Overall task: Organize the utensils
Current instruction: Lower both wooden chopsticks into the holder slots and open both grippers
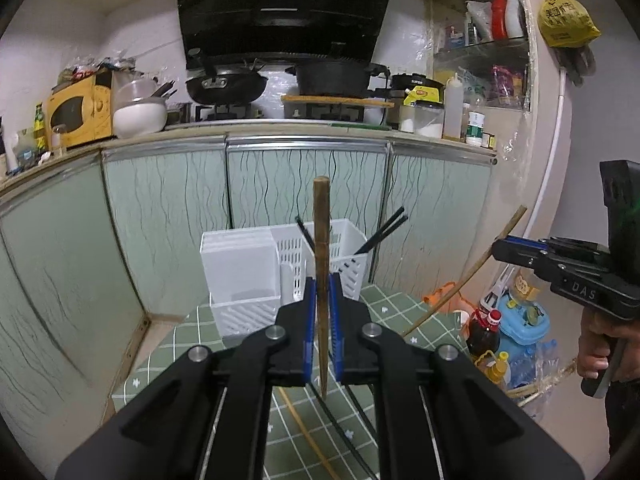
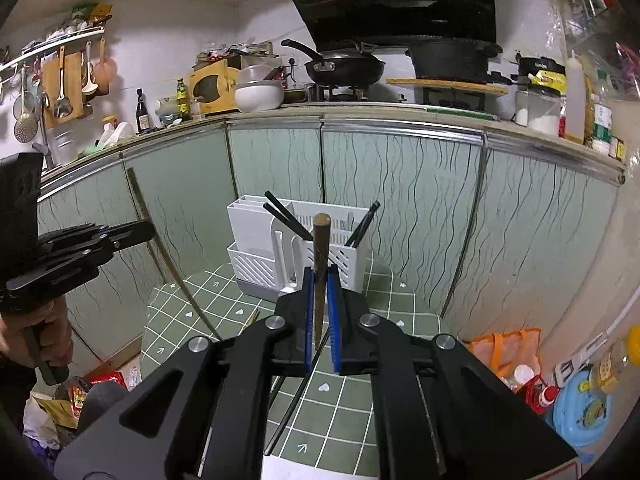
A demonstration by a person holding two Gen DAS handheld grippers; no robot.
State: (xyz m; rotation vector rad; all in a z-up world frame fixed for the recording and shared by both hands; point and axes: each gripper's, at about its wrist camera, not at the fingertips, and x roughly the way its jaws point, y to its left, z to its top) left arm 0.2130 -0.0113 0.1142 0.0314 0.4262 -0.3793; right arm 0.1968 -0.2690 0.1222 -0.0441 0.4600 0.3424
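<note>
Left gripper (image 1: 322, 312): jaws clamped on a brown chopstick (image 1: 321, 248), held near upright; thick end up, tapered tip hanging below the pads.
Right gripper (image 2: 319, 308): jaws clamped on a second brown chopstick (image 2: 320, 248), also near upright, thick end up.
Holder (image 1: 240, 272): white plastic rack on the green tiled surface (image 1: 168, 352), against the cabinet doors; solid compartment at left, slotted basket at right.
Holder contents: black chopsticks (image 1: 380, 236) leaning in the slotted basket.
Loose utensils: one light chopstick (image 1: 304, 432) and one black chopstick (image 2: 296, 396) lie on the surface, below the grippers.
Position: both held chopsticks are in front of the holder, clear of it.
Hands: a hand (image 1: 600, 348) grips the right gripper's handle.
</note>
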